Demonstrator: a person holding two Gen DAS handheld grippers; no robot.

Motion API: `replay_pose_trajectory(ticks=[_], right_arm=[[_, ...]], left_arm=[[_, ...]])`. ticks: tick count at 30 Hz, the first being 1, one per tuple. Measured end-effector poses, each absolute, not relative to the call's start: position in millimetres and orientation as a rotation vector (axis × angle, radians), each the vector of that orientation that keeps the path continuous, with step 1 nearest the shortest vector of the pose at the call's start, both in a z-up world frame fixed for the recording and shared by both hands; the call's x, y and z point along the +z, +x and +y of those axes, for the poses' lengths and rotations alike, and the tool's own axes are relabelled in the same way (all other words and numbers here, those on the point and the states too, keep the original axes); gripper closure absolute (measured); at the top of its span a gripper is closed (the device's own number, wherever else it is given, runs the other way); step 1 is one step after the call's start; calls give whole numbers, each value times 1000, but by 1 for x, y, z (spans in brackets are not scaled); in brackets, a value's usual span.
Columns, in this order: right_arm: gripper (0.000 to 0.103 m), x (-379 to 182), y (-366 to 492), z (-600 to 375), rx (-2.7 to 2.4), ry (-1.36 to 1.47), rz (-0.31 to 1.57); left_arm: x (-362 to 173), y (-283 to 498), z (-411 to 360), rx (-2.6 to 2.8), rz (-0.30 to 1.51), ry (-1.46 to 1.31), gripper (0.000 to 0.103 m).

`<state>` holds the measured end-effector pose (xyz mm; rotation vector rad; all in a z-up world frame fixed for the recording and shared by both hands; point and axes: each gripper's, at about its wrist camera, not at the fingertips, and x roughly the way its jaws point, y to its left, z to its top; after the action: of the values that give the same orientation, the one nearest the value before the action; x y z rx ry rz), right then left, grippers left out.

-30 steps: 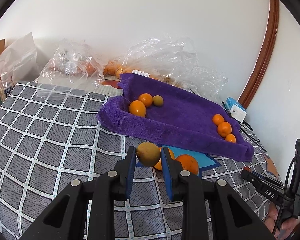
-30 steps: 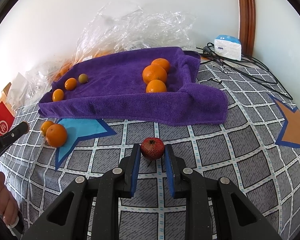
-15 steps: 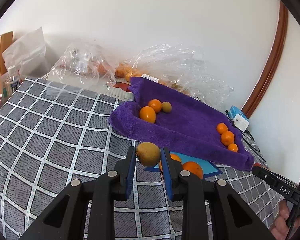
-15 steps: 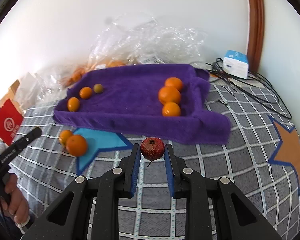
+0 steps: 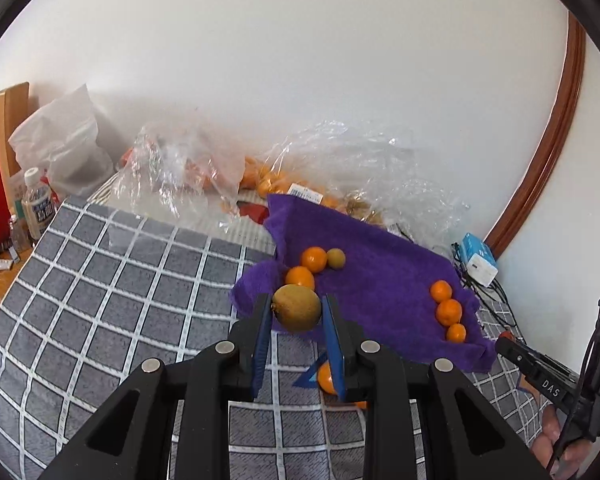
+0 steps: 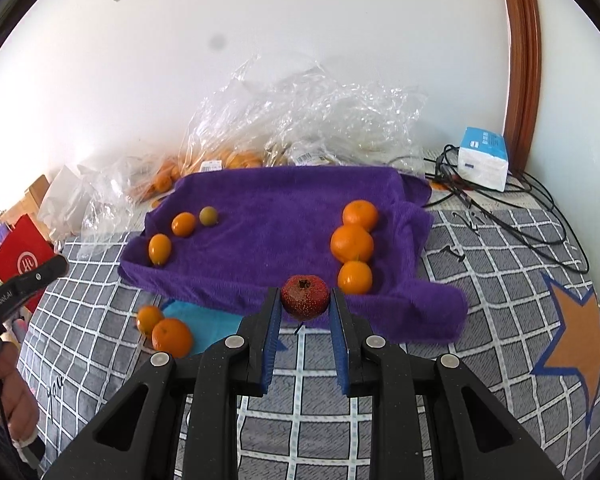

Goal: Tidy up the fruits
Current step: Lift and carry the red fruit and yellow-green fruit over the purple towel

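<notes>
Left wrist view: the left gripper [image 5: 296, 314] pinches a yellow-green fruit [image 5: 297, 313] between its blue pads, clear of the checked cover [image 5: 112, 304]; beyond it lies the purple towel [image 5: 380, 276], its edges turned up like a shallow tray; in its near-left corner sit two small oranges [image 5: 314, 259] and a greenish fruit [image 5: 335, 258], touching or nearly so; along its right side three oranges [image 5: 449, 312] stand in a row; one orange [image 5: 327, 378] shows on the cover between the fingers, off the towel; clear bags [image 5: 364, 168] of more fruit lie behind by the wall; at the right edge the other gripper and a hand [image 5: 556, 440] come into view.

Right wrist view: the right gripper [image 6: 305, 302] is clamped on a red speckled fruit [image 6: 305, 296], held up in front of the towel's near edge [image 6: 260, 288]; two oranges [image 6: 166, 330] rest on the cover by the blue star, outside the towel; the tissue box [image 6: 483, 158] and cables sit at the far right.

Judgement: sorting looks roughly half done; two groups are laid, both held fruits are not yet placed, and at least two oranges wait on the cover; whether the bagged fruit counts cannot be told.
</notes>
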<state>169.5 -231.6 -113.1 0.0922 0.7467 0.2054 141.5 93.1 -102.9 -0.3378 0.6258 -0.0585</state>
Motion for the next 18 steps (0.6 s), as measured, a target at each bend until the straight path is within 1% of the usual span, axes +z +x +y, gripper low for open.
replay_pose_trajectory(ticks=[10, 18], right_arm=[[79, -95, 188, -240, 192, 86, 711], [79, -96, 209, -241, 191, 92, 711]], left_arm=[[-86, 167, 92, -73, 640, -354, 79], [-83, 191, 78, -92, 656, -336, 79]])
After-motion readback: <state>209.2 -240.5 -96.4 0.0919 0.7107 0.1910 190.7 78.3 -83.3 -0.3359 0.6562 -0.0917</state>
